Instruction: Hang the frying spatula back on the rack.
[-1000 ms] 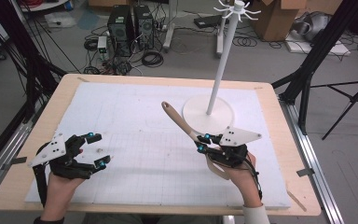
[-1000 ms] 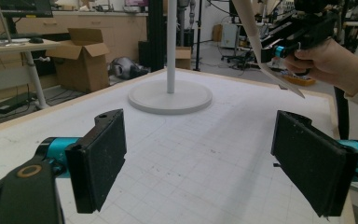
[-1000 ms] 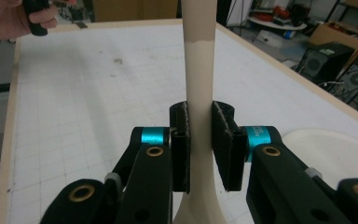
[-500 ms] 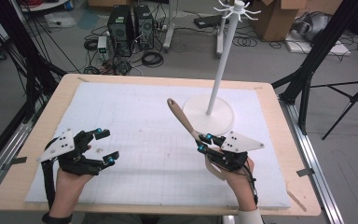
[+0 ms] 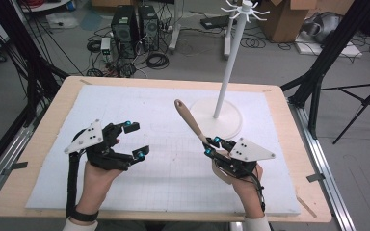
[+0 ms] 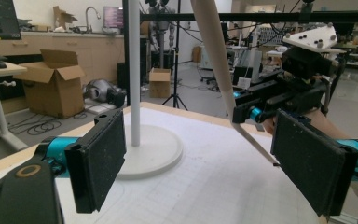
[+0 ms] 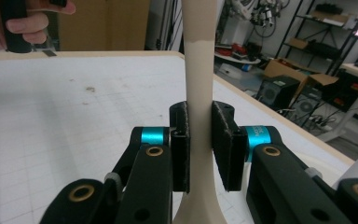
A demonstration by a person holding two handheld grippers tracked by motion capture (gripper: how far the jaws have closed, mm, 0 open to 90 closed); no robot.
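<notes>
A beige kitchen utensil (image 5: 189, 120) with a long handle slants up and to the left from my right gripper (image 5: 212, 146), which is shut on the handle near its wide end. In the right gripper view both pads squeeze the utensil's handle (image 7: 198, 56) inside the right gripper (image 7: 199, 140). My left gripper (image 5: 136, 139) hovers open over the white mat at the left, nothing between its pads. The left gripper view looks between the open left gripper (image 6: 205, 163) at the utensil (image 6: 212, 42) and the right gripper (image 6: 247, 109).
A white stand (image 5: 229, 67) with hooks at its top rises from a round base (image 5: 226, 122) at the back right of the mat (image 5: 164, 192). The wooden table edge (image 5: 43, 139) frames the mat. Boxes, cables and tripods lie on the floor beyond.
My left gripper has moved right toward the middle of the mat and risen a little. The right gripper has stayed nearly in place with the utensil in it.
</notes>
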